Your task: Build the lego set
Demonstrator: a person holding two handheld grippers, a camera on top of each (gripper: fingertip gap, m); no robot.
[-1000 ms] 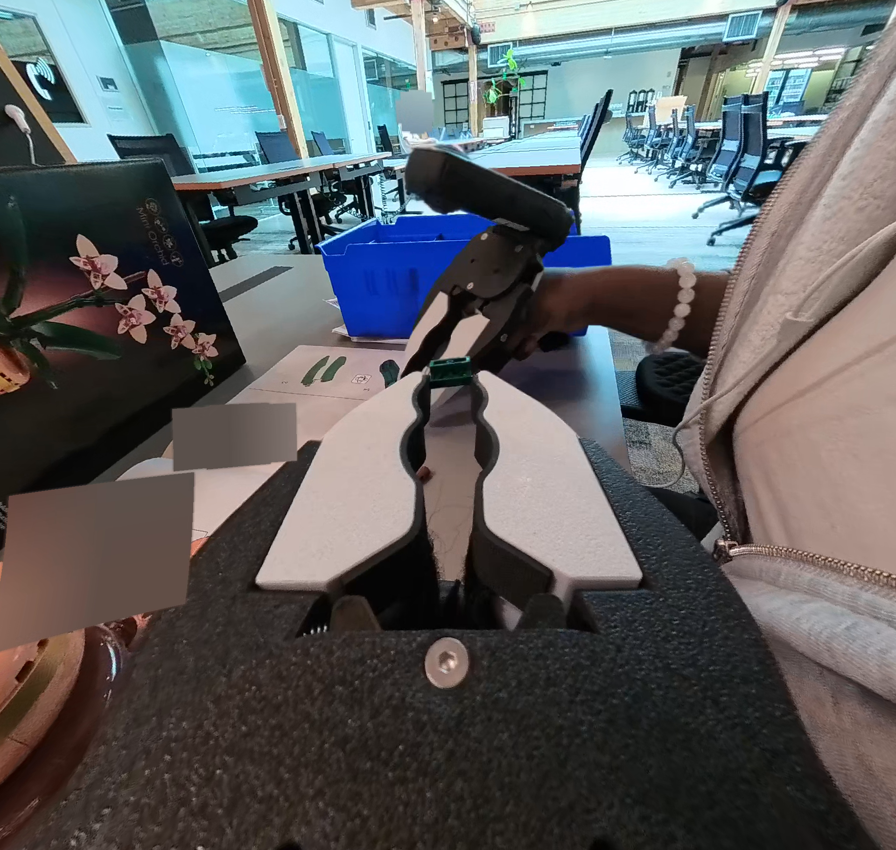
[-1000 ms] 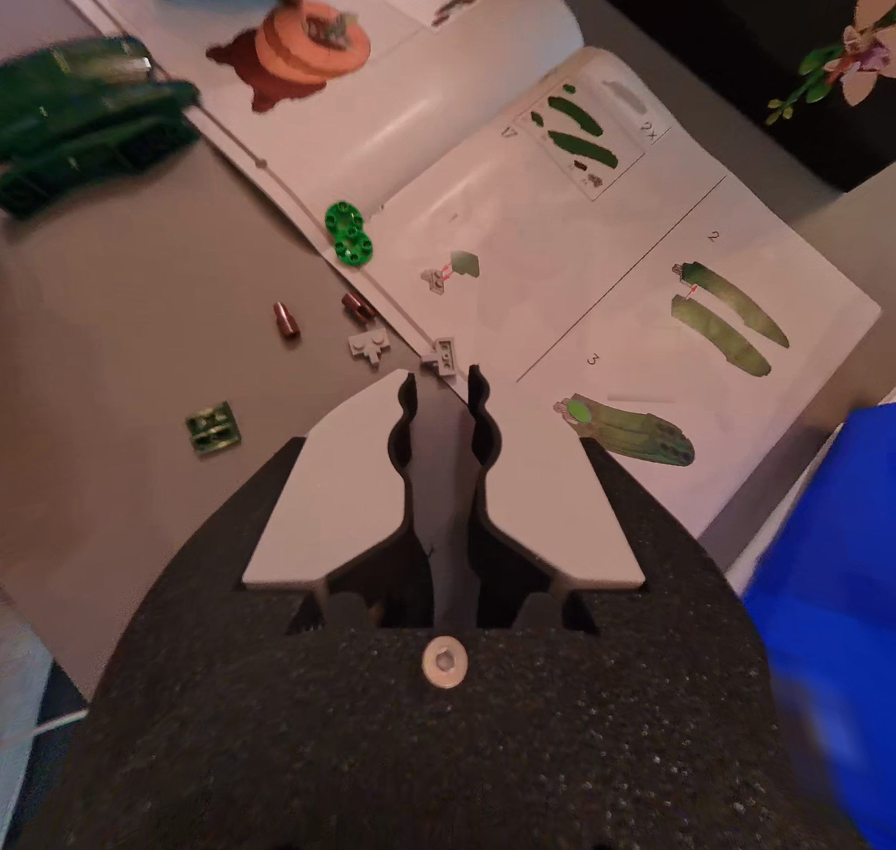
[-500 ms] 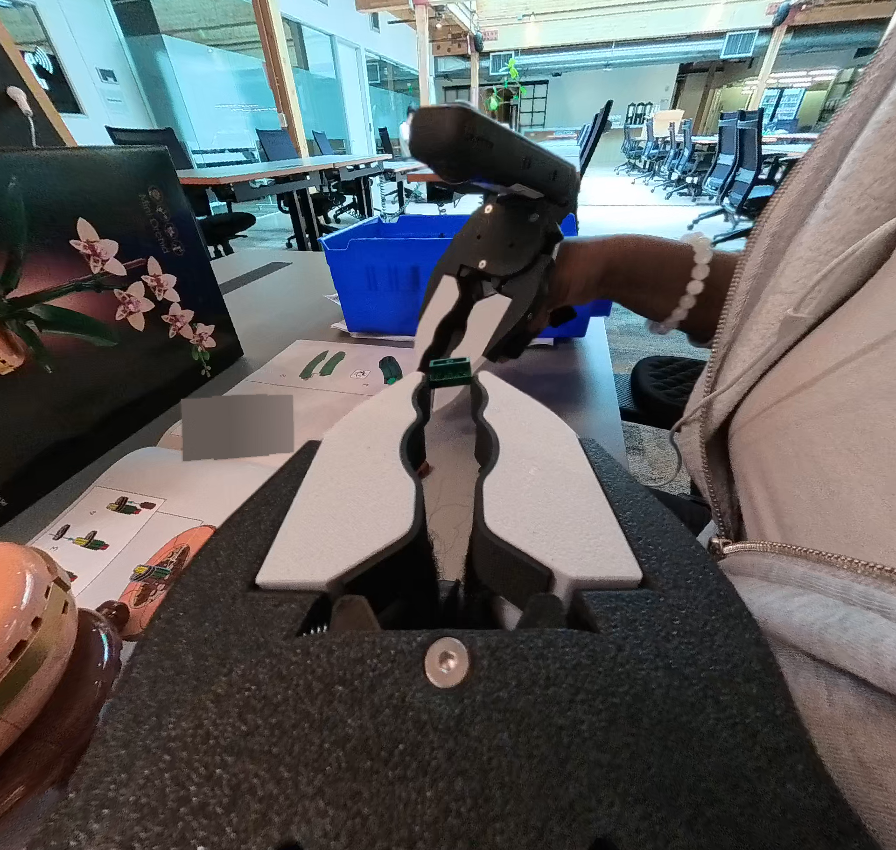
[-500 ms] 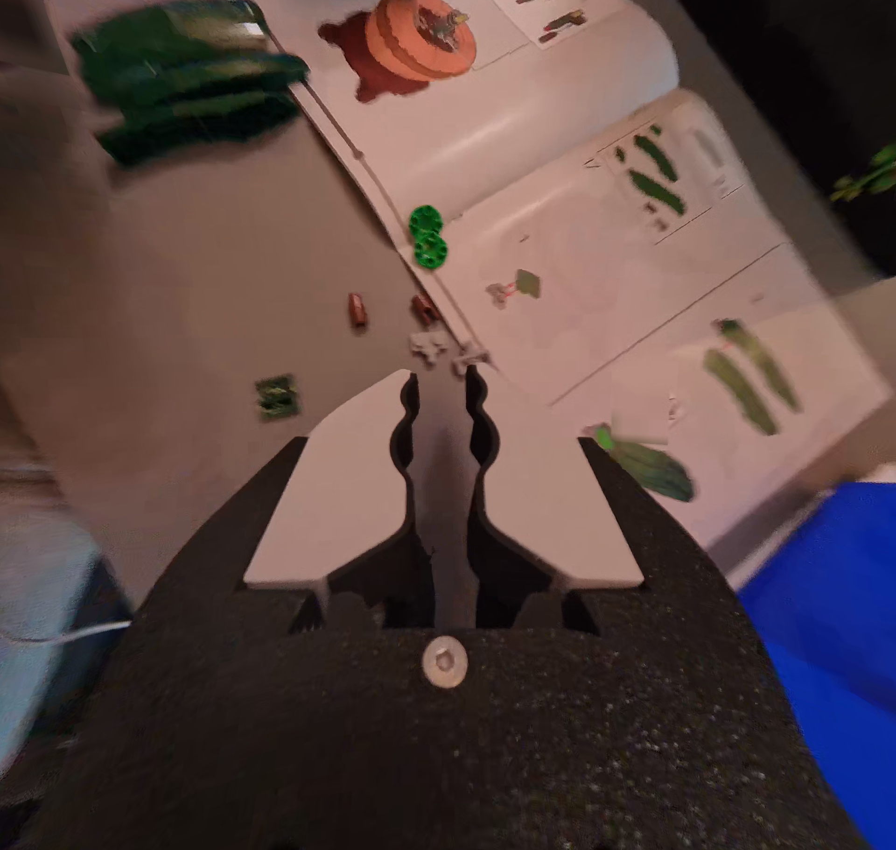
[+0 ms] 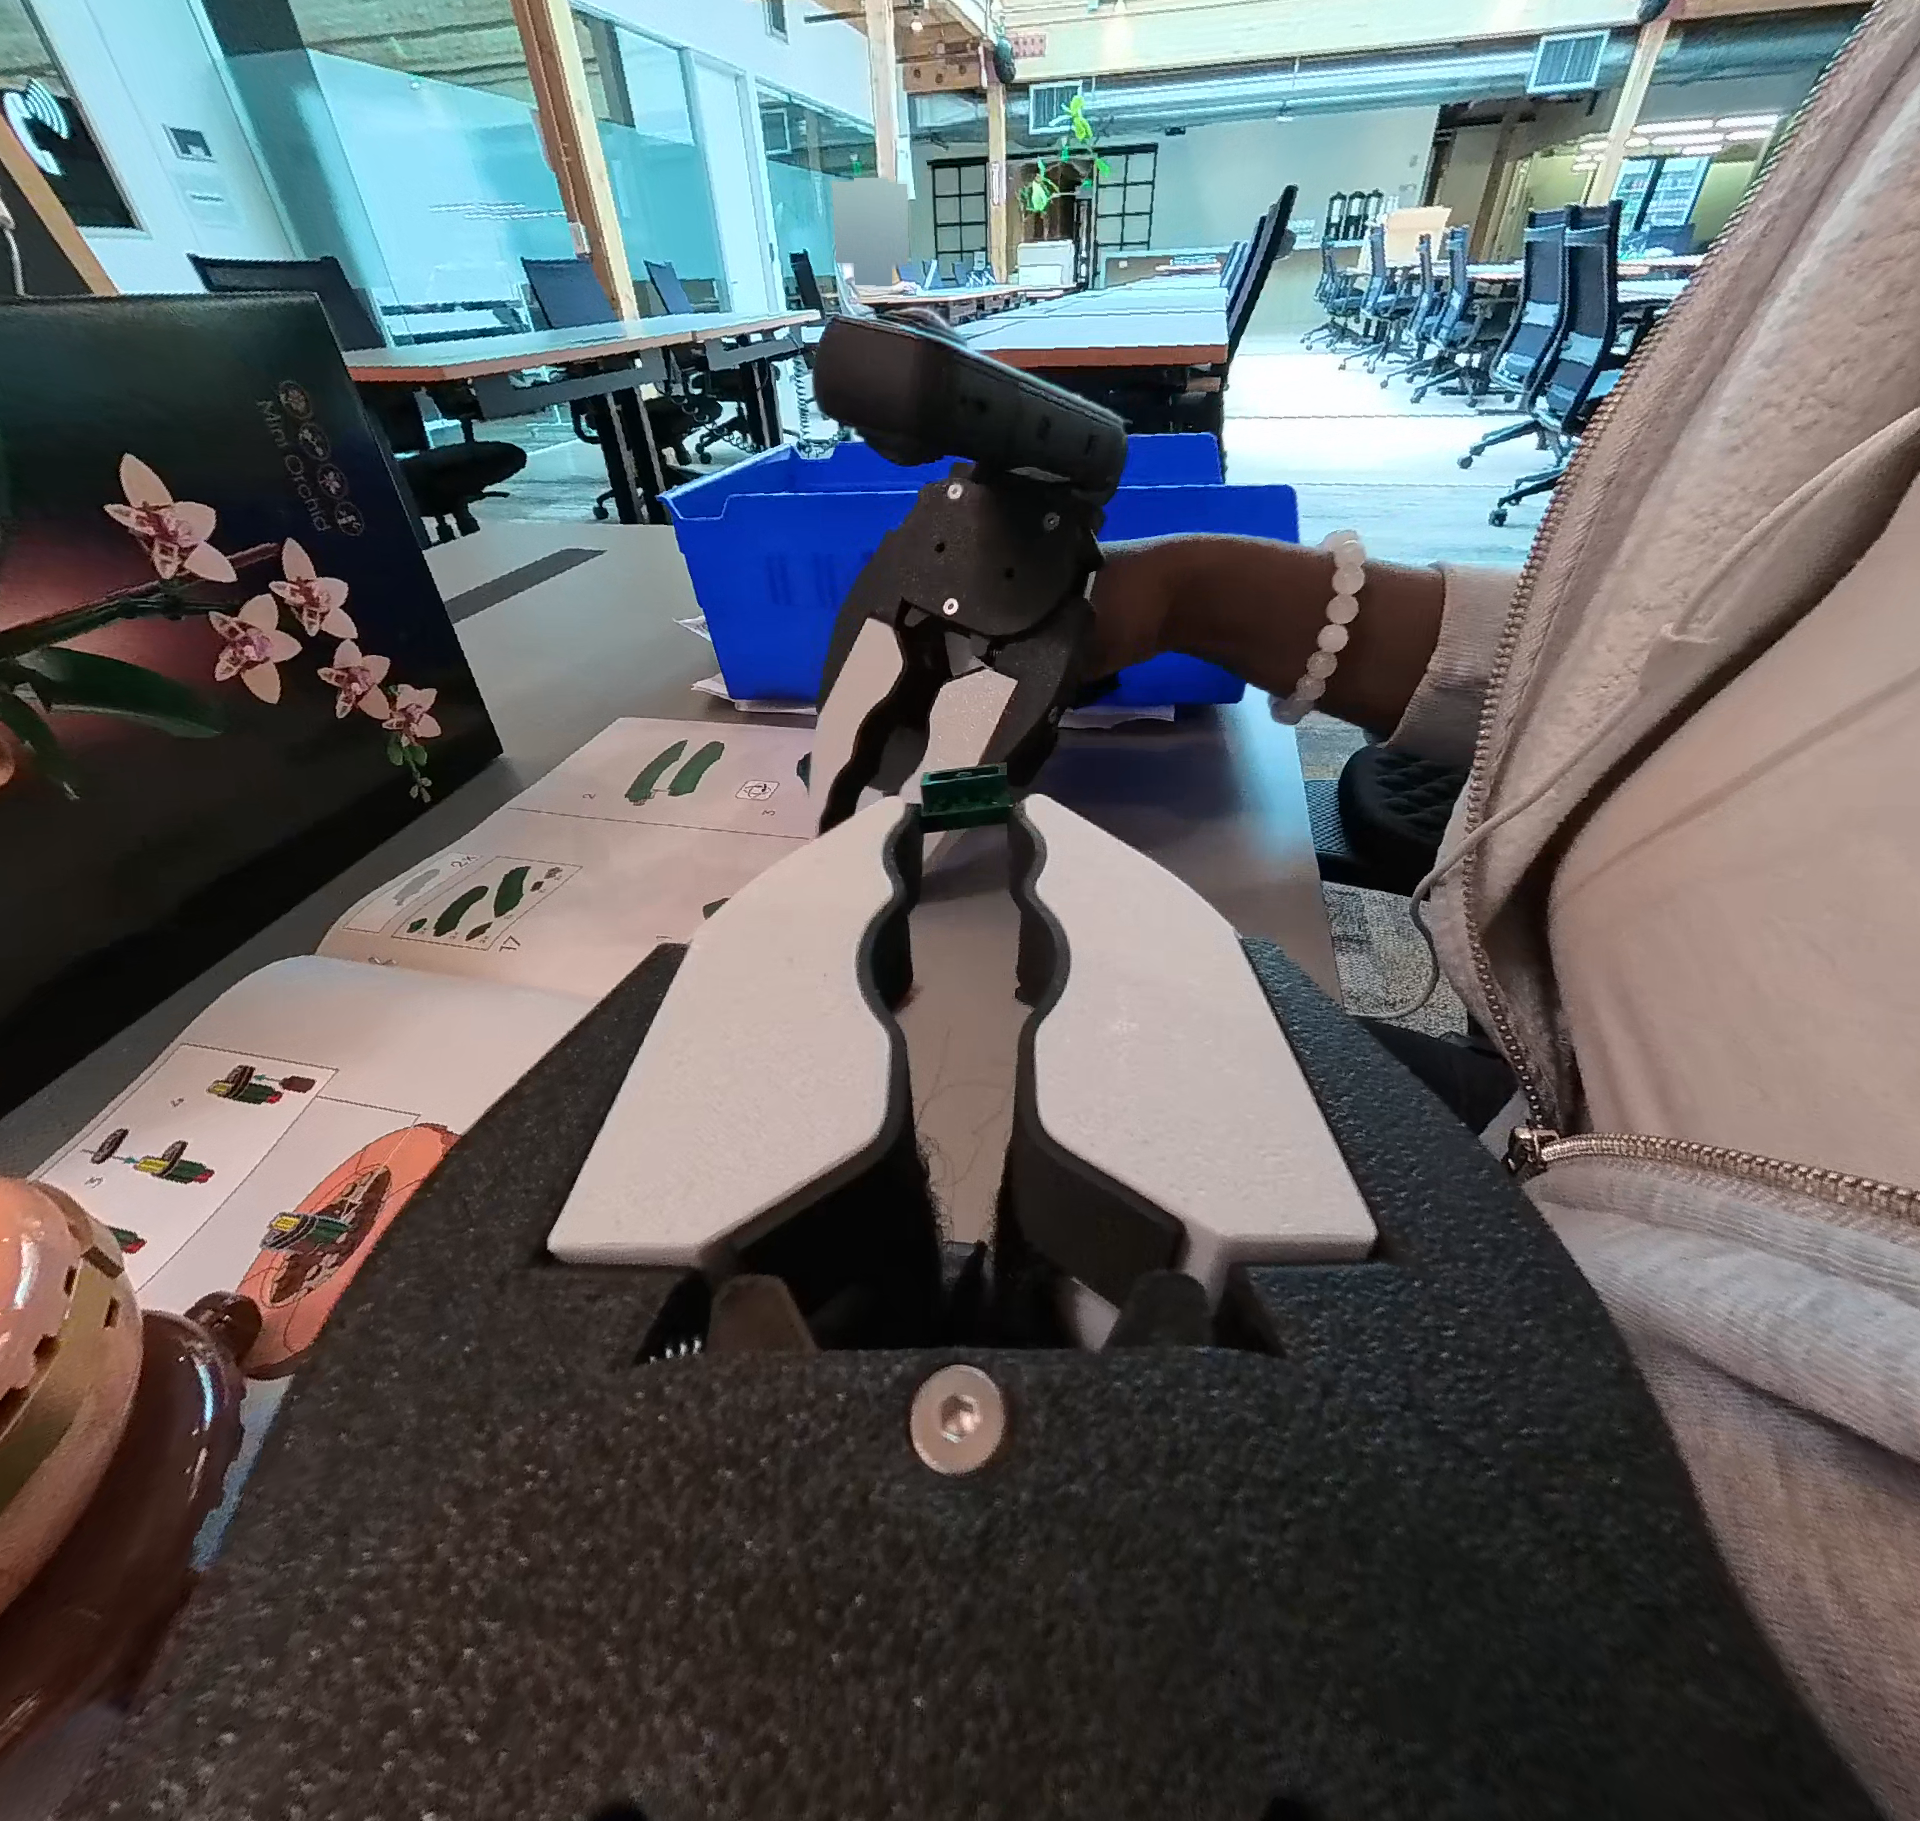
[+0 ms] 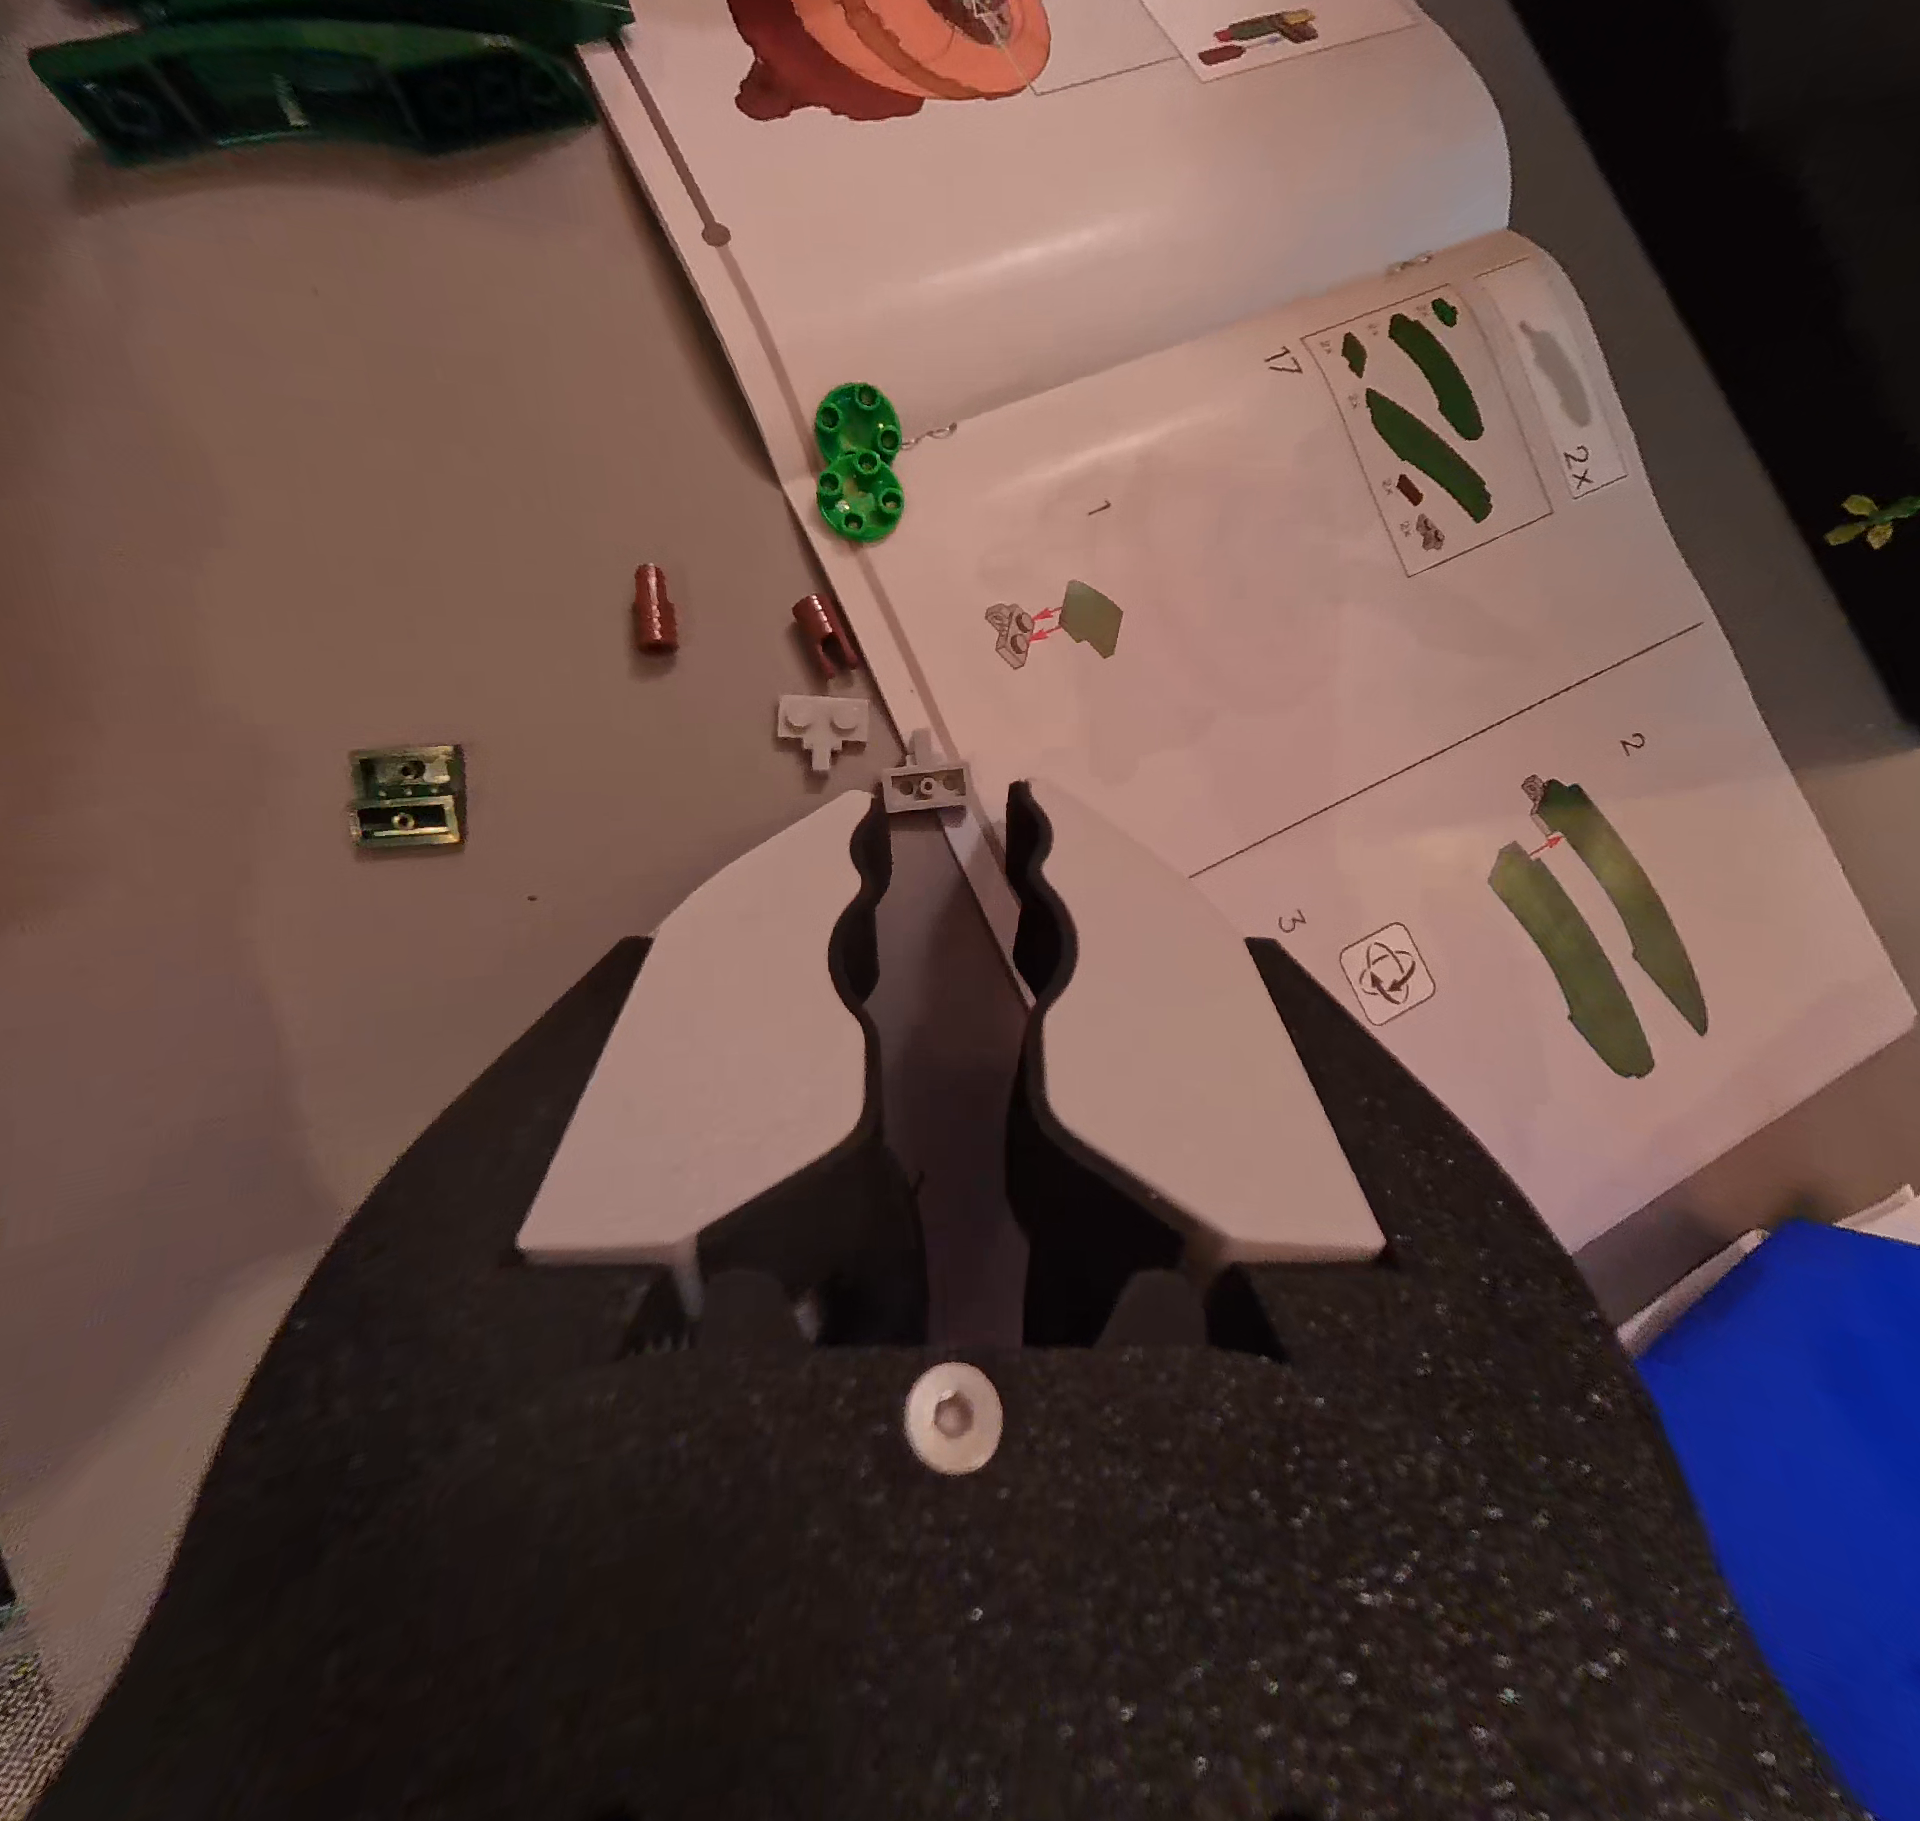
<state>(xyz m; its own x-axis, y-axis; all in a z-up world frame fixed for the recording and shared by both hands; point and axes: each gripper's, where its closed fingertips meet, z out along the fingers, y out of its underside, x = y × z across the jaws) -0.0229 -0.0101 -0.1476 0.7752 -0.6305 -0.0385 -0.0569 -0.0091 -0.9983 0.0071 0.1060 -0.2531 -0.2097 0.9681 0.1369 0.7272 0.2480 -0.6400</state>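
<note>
green brick point(image 5: 963, 797) pinched in left jaws

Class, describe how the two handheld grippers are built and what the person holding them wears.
Each gripper, left gripper and right gripper, has a grainy black body, one silver screw and two pale grey fingers with wavy black inner pads. The person wears a beige zip hoodie and a white bead bracelet.

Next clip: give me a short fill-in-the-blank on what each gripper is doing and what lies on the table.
1. The left gripper is shut on a small dark ____ brick.
2. The right gripper is ____ and holds nothing.
3. Just ahead of its fingertips lies a small ____ piece at the booklet's edge.
4. Two round bright green plates sit ____ each other.

Missing words: green; open; grey; touching
</note>
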